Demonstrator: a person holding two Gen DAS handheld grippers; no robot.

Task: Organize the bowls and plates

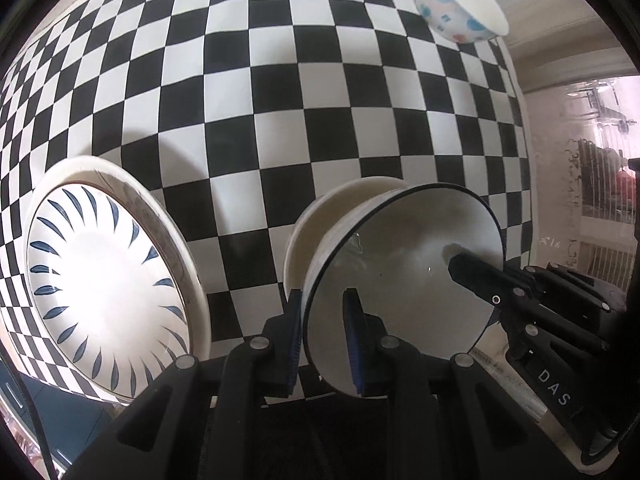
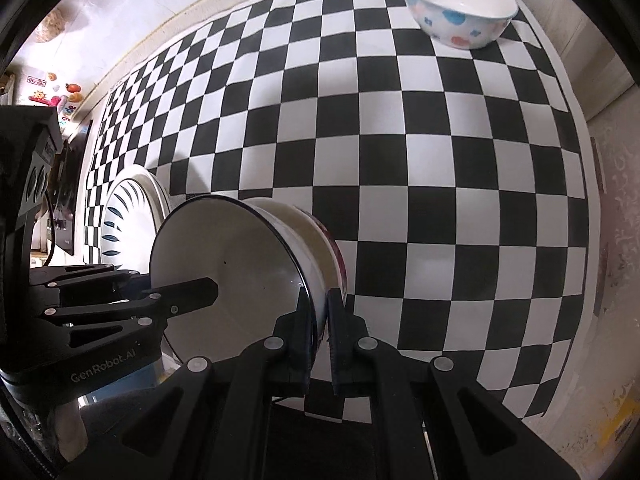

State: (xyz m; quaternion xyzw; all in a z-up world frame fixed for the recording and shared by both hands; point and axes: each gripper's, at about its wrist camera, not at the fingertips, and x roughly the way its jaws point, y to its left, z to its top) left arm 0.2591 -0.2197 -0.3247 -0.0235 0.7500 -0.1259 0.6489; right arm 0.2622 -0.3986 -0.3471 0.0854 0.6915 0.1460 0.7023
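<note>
White bowl (image 1: 400,280) pinched at opposite rims by left gripper (image 1: 324,344) and right gripper (image 2: 318,344); lower level, release together.

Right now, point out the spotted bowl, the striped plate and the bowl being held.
spotted bowl (image 2: 460,16), right wrist view, outer wall
striped plate (image 1: 108,276), left wrist view, plain white centre
held bowl (image 1: 404,276), left wrist view, inside surface

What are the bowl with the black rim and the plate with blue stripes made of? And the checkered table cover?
The black-rimmed bowl looks like glazed ceramic: glossy white with reflections inside. The blue-striped plate looks the same, smooth with a bright shine. The checkered cover lies flat and smooth, perhaps vinyl or printed cloth; I can't tell which.
</note>
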